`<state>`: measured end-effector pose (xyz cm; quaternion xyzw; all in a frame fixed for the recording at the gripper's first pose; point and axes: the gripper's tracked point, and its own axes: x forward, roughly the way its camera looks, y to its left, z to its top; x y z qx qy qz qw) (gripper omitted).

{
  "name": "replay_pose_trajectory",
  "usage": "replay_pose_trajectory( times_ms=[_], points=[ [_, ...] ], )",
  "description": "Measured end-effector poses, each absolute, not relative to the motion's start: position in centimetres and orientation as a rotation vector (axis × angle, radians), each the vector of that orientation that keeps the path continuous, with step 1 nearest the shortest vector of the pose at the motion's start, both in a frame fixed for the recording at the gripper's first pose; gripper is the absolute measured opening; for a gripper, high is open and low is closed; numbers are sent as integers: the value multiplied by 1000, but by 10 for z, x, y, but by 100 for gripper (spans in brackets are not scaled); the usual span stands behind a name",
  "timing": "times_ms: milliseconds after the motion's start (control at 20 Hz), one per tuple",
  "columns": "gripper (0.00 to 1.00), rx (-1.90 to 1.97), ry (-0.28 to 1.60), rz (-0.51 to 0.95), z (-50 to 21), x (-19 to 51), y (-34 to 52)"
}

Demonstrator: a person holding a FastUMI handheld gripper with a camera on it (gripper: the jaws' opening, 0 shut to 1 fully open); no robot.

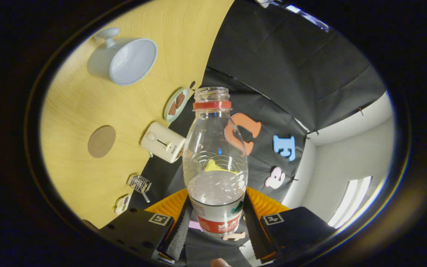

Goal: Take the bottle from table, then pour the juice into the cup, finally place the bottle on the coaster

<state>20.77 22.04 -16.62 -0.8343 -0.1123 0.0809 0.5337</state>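
Bottle (pixel 215 159) has label band low down, red and white, with white writing on red part; too small and bent to read. Gripper (pixel 217 226) fingers press on bottle from both sides at label. Each finger block has square black-and-white marker on top, pattern only, no words. Small cream toaster (pixel 162 142) on table (pixel 83 107) has tiny dark print near one end, too blurred to read. No other readable words or numbers.
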Motion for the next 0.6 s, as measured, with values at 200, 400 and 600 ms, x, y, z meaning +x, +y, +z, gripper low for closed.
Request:
replay_pose_trajectory(
  times_ms=[200, 400, 600],
  points=[
    [75, -1987, -272, 191, -165, 208, 223],
    [75, -1991, -276, 195, -164, 207, 223],
    [75, -1991, -274, 194, -163, 205, 222]
  ],
)
